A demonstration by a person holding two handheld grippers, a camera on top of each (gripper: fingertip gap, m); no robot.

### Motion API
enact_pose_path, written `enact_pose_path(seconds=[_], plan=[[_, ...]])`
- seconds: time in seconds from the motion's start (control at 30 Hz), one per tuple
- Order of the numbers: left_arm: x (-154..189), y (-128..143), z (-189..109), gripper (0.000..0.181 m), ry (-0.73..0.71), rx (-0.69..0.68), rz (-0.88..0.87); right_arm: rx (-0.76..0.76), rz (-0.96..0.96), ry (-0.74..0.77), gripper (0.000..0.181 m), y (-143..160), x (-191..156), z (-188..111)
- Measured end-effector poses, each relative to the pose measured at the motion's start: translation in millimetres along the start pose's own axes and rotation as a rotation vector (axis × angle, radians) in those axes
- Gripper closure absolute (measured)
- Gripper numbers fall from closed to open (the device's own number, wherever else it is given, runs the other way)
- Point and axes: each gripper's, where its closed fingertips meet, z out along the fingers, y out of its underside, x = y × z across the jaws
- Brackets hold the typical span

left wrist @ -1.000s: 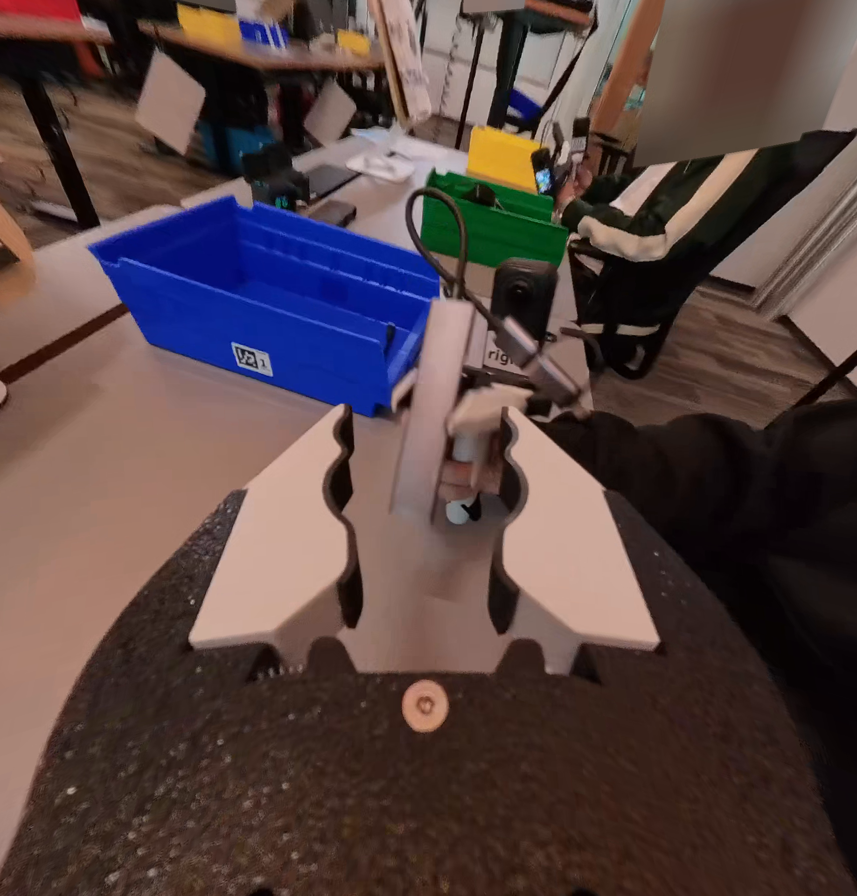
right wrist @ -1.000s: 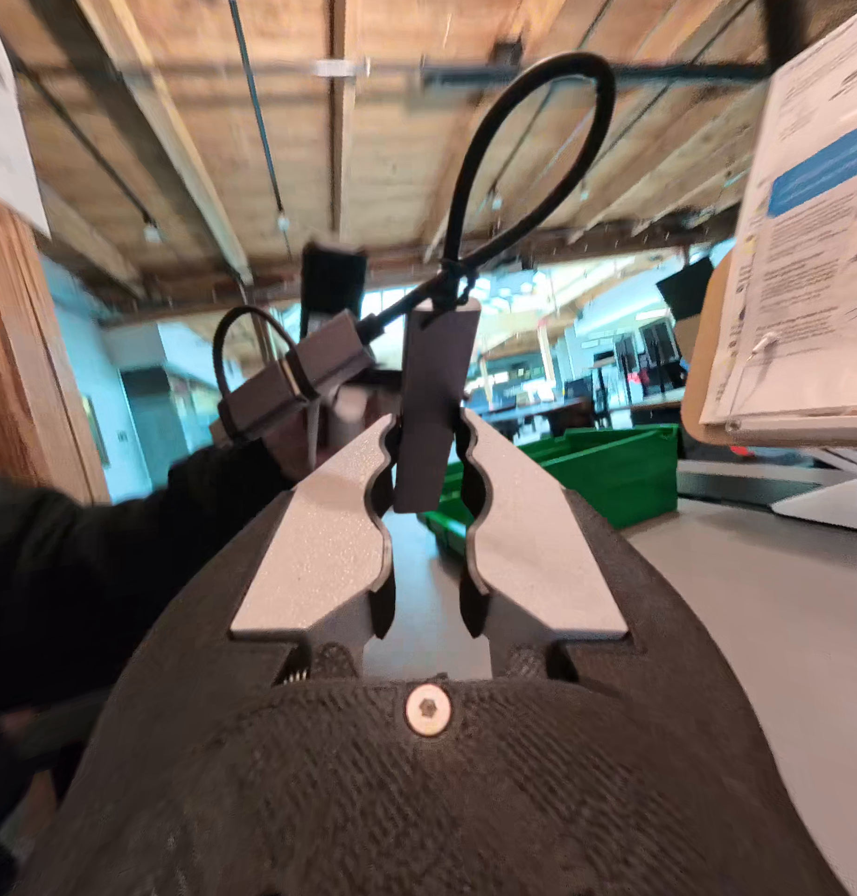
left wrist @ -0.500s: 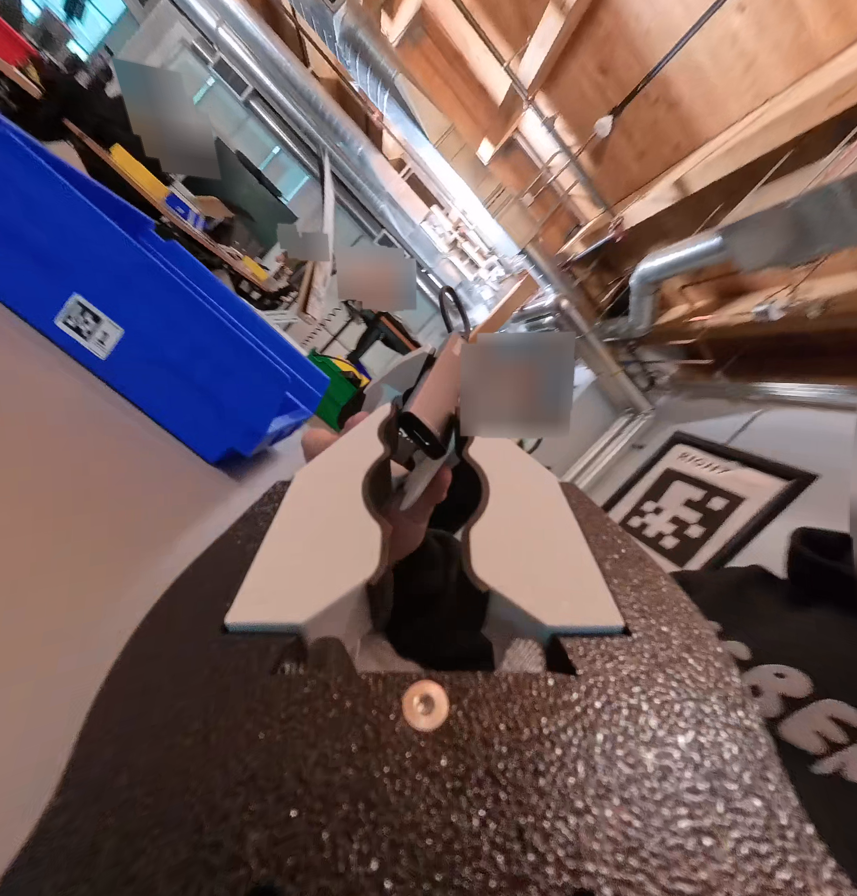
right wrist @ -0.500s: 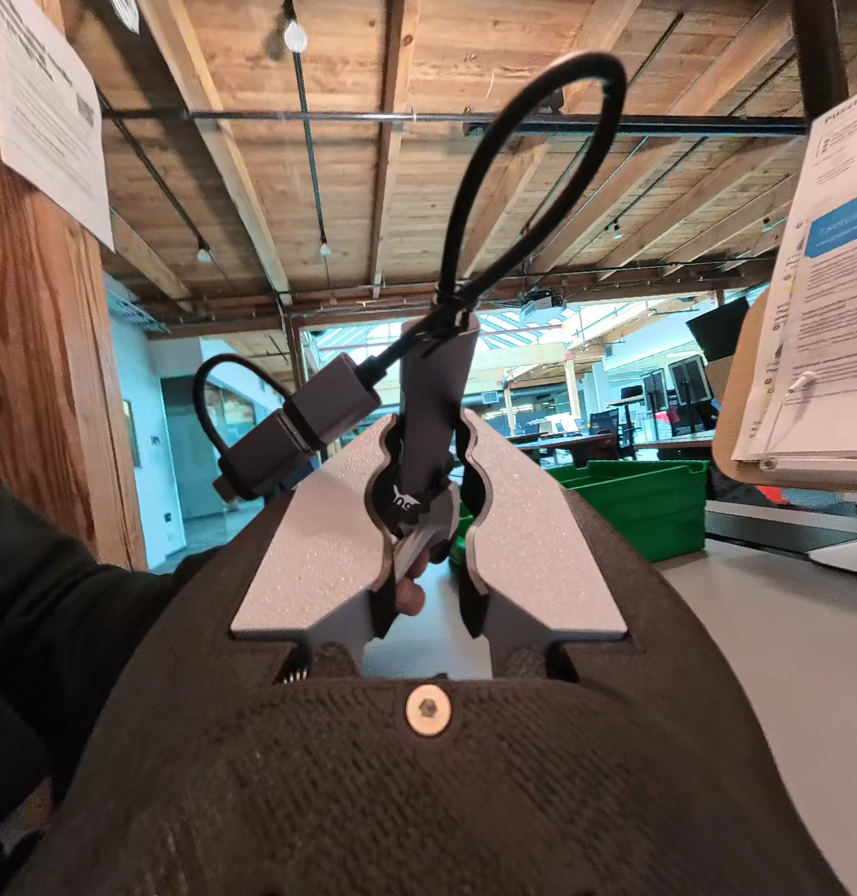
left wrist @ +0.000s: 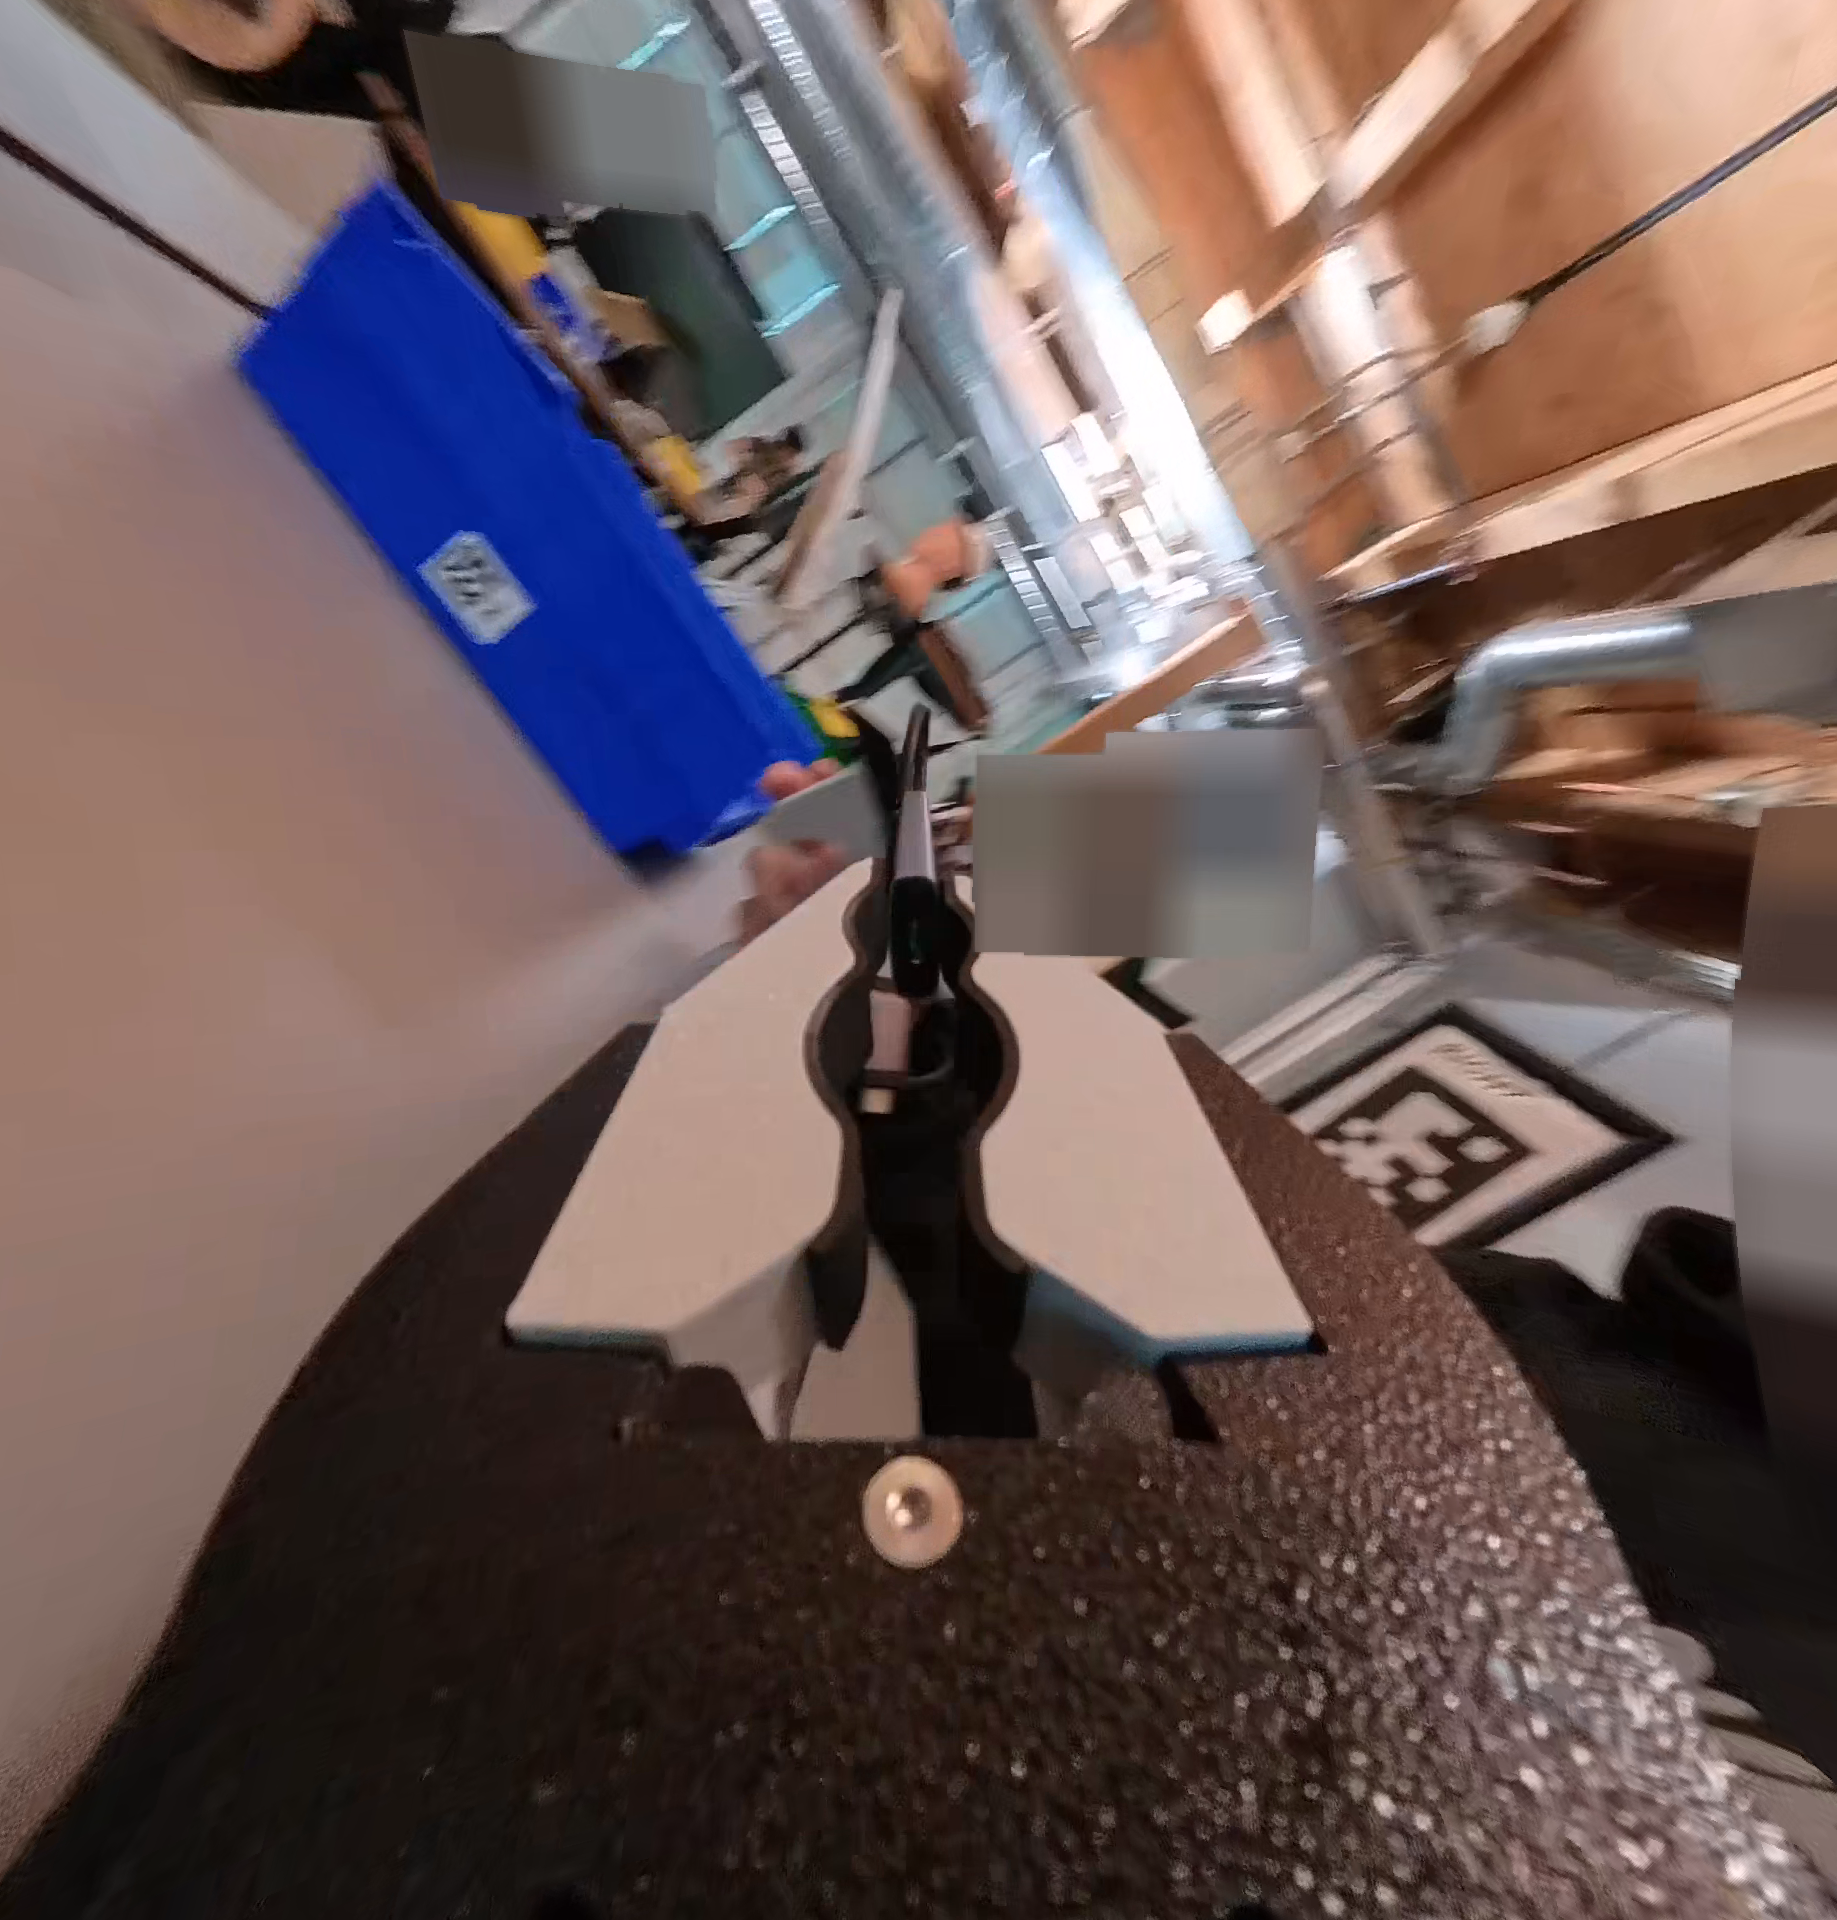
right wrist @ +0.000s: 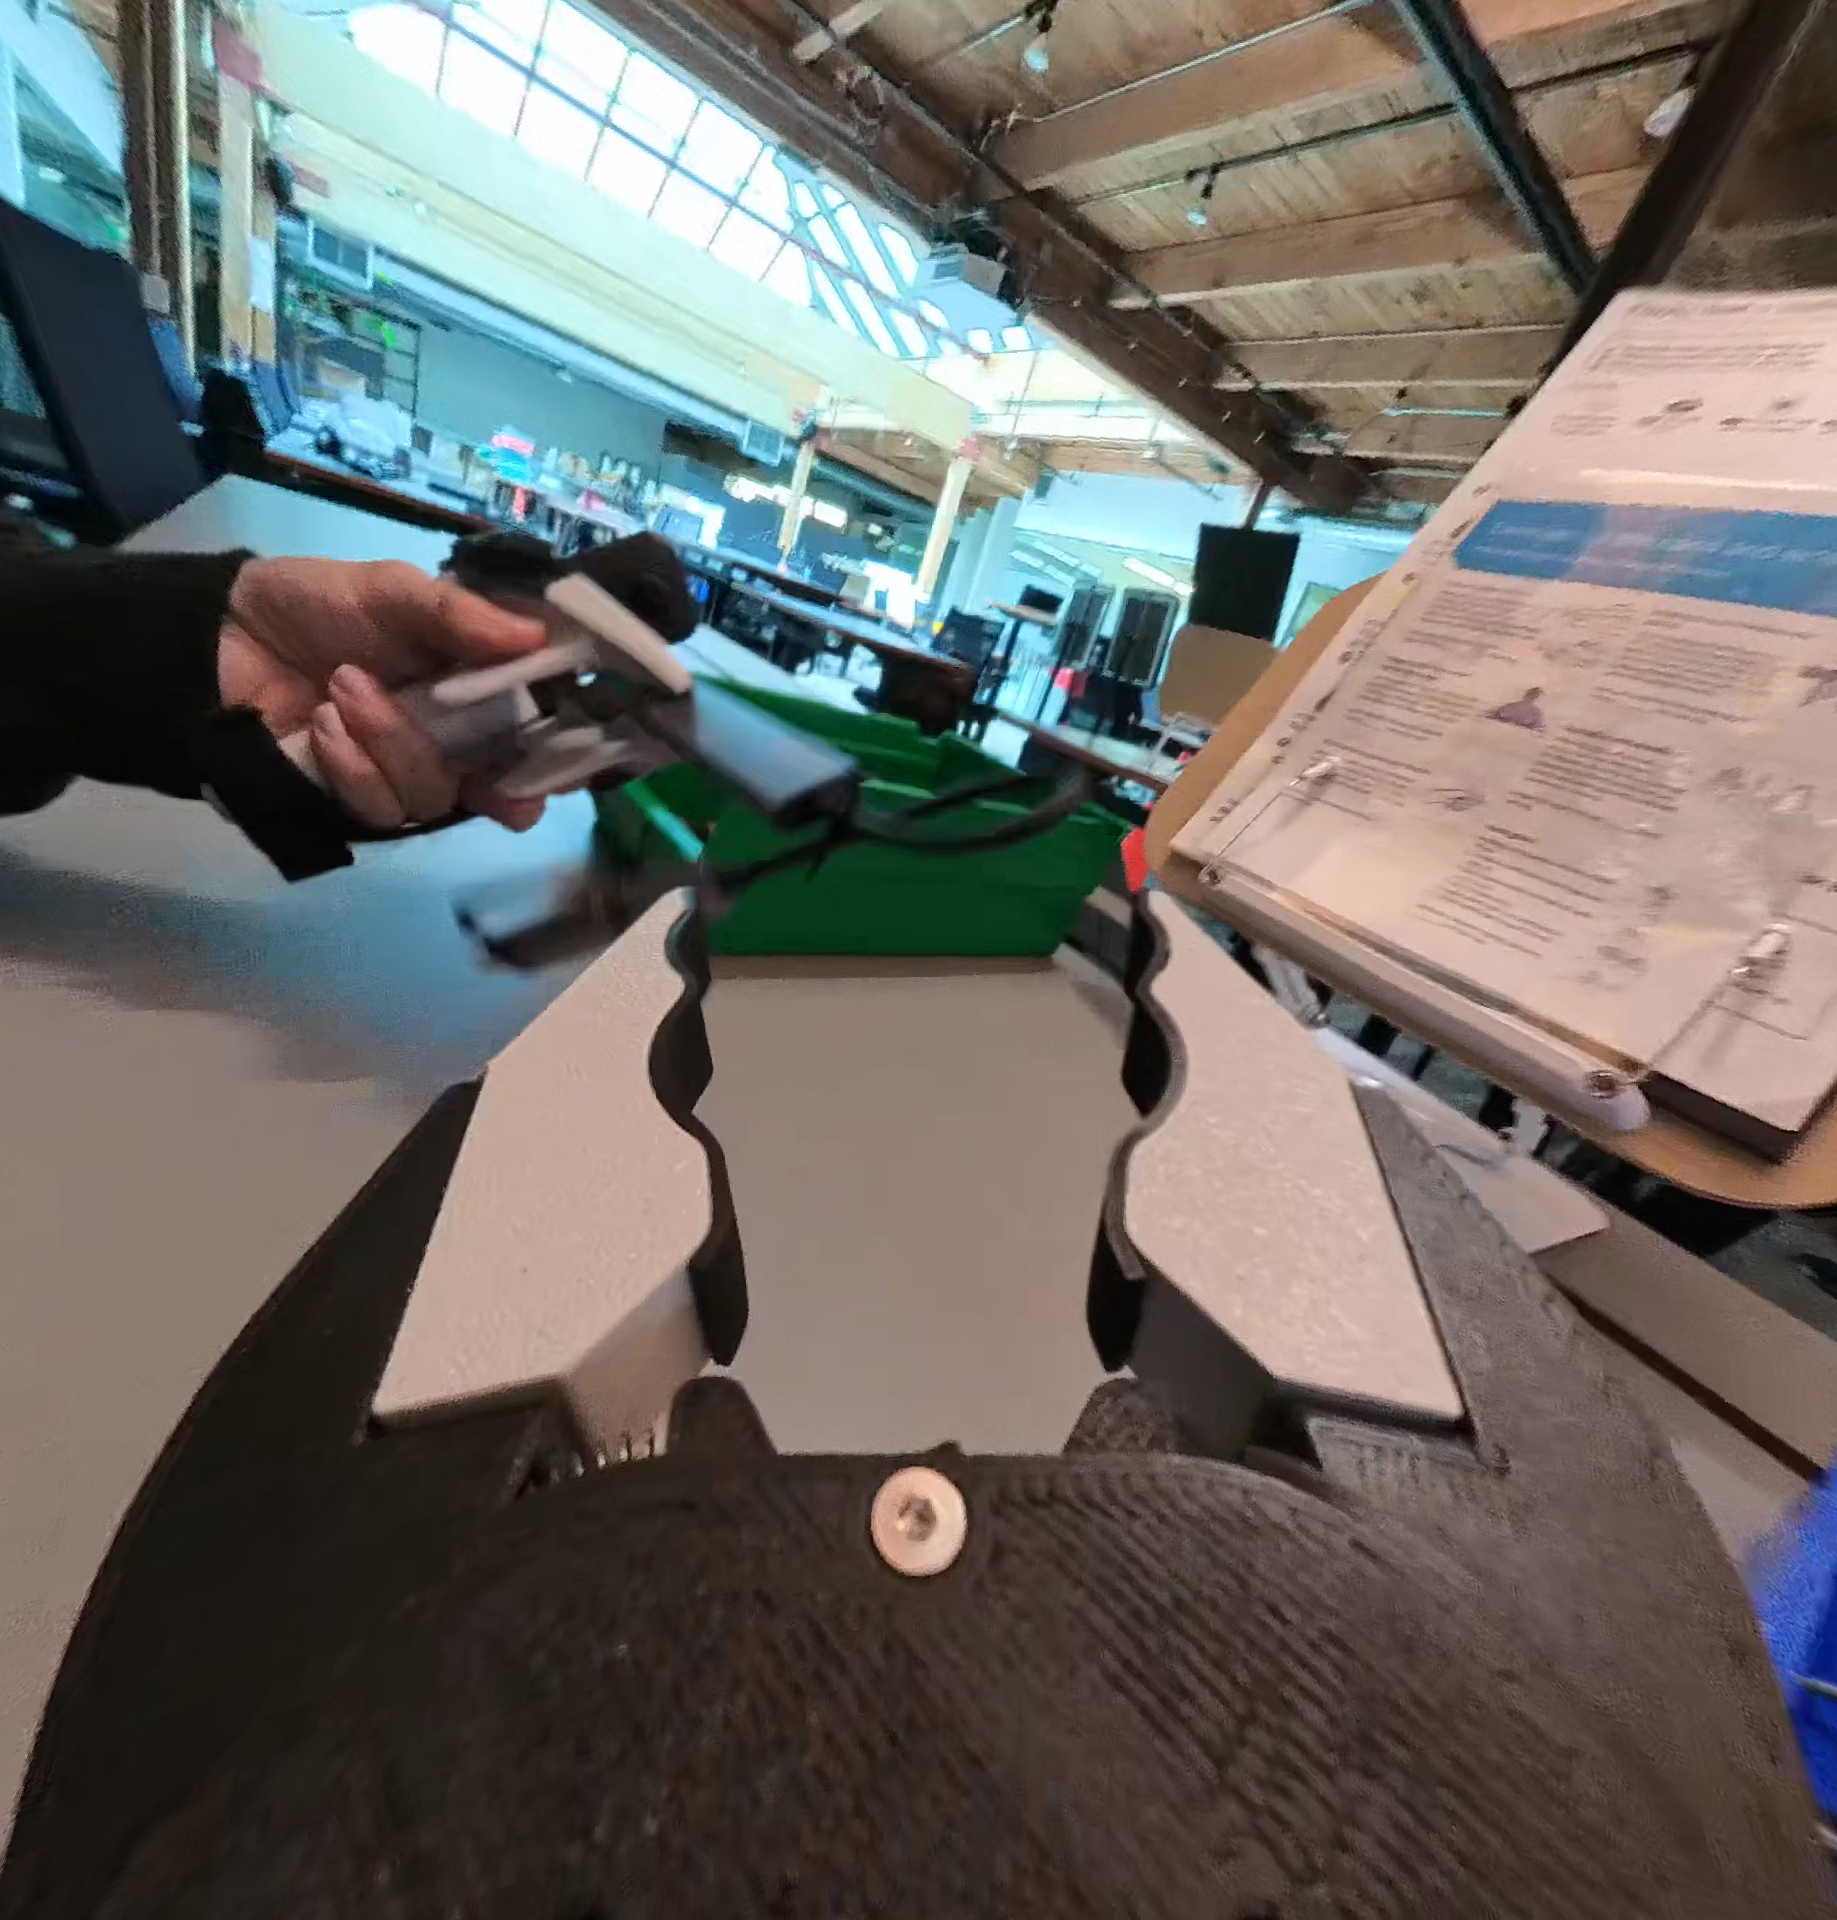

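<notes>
Grey worktop point(right wrist: 166, 1039) is seen spread beneath both grippers; on it a blue bin point(left wrist: 498, 540) with a small white sticker is set well beyond the left gripper point(left wrist: 909, 935), and a green bin point(right wrist: 893, 883) lies past the right gripper point(right wrist: 914, 935); a tilted board with printed sheets point(right wrist: 1579, 727) is seen at the right, just beside that gripper. The right gripper is spread wide with nothing between its fingers, only bare worktop being framed there. The left gripper is drawn narrow, clamped on a dark grey adapter with a short black cable point(left wrist: 914, 914), its small plug point(left wrist: 878, 1091) hanging between the fingers. In the right wrist view, that adapter point(right wrist: 758, 758) is shown held out over the green bin, a hand point(right wrist: 353, 675) being wrapped about the left gripper's handle.
</notes>
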Motion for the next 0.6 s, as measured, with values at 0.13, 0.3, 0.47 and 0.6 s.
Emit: enact_pose_path(seconds=[0.13,0.3,0.47,0.6], plan=[[-13,-6,-26,0.176,-0.172,-0.032,0.078,0.176,-0.031,0.02,0.089,-45,6,-9],[-23,4,-27,0.176,-0.157,-0.103,0.052,-0.062,-0.16,-0.243,0.111,-4,-49,49],[-29,7,-25,0.175,-0.117,-0.109,0.008,-0.173,-0.2,-0.283,0.128,34,-55,67],[-27,5,-21,0.175,-0.062,-0.078,-0.043,-0.109,-0.207,-0.279,0.134,30,-55,61]])
